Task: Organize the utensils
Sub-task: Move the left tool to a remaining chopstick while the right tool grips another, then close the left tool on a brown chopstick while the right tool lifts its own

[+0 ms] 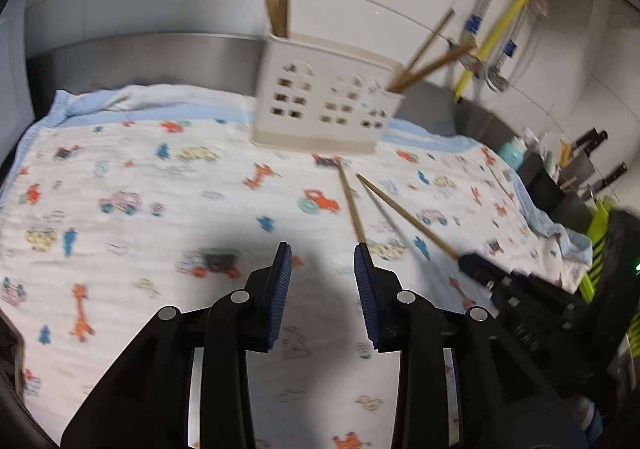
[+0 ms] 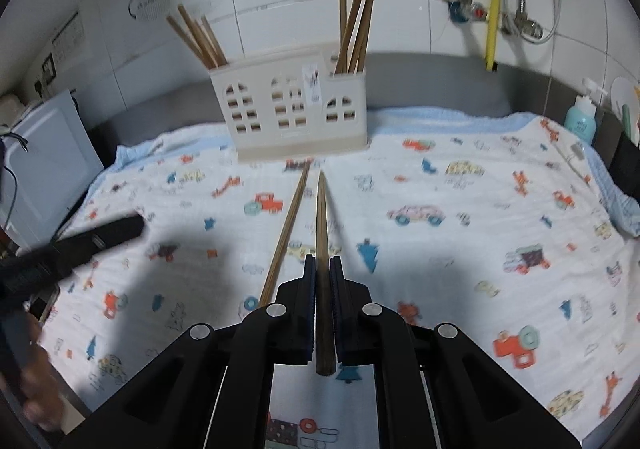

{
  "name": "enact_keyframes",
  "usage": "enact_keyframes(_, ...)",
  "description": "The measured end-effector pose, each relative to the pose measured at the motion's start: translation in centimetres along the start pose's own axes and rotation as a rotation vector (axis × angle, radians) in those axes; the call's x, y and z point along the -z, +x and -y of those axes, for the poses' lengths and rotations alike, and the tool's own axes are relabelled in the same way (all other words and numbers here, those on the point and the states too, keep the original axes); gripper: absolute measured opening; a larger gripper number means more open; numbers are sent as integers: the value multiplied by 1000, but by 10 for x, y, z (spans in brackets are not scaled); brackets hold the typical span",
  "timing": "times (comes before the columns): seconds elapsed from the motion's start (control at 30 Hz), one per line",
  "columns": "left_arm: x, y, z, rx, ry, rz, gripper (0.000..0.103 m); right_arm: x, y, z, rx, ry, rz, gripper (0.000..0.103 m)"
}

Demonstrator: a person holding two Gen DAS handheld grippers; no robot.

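One chopstick (image 2: 322, 249) gripped in right claw (image 2: 322, 263) above open cloth (image 2: 480, 177).

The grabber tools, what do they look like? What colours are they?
Both tools look the same. The left tool and right tool are black plastic, with chunky angled arms joined by round silver pins. Each has two flat fingers lined with ridged dark blue pads. No cables or markings show on them.

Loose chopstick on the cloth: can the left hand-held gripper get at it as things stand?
Probably yes. The loose chopstick lies bare on the cloth, just ahead of the open left hand-held gripper; the right hand-held gripper grips another beside it.
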State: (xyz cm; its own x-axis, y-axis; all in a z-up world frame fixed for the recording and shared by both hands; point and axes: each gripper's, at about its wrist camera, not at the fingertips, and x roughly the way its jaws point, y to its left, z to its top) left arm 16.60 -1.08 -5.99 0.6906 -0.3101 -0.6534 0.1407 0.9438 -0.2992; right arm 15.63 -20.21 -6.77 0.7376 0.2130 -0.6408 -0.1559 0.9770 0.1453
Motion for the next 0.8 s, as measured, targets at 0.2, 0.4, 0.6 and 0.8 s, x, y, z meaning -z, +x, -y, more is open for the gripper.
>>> enact_keyframes(0.2, 14, 27, 22, 23, 31, -61, 33, -11, -22, 9, -11, -11, 54, 7)
enact_keyframes(0.4, 24, 56, 36, 28, 37, -124, 31, -17, -33, 21, -27, -8, 87, 7)
enact_keyframes(0.6, 25, 75, 45, 8, 50, -145, 23, -22, -39, 30, -38, -7, 107, 7)
enact_keyframes(0.8, 26, 89, 46, -20, 53, -170, 20, -24, -41, 34, -49, -9, 115, 7)
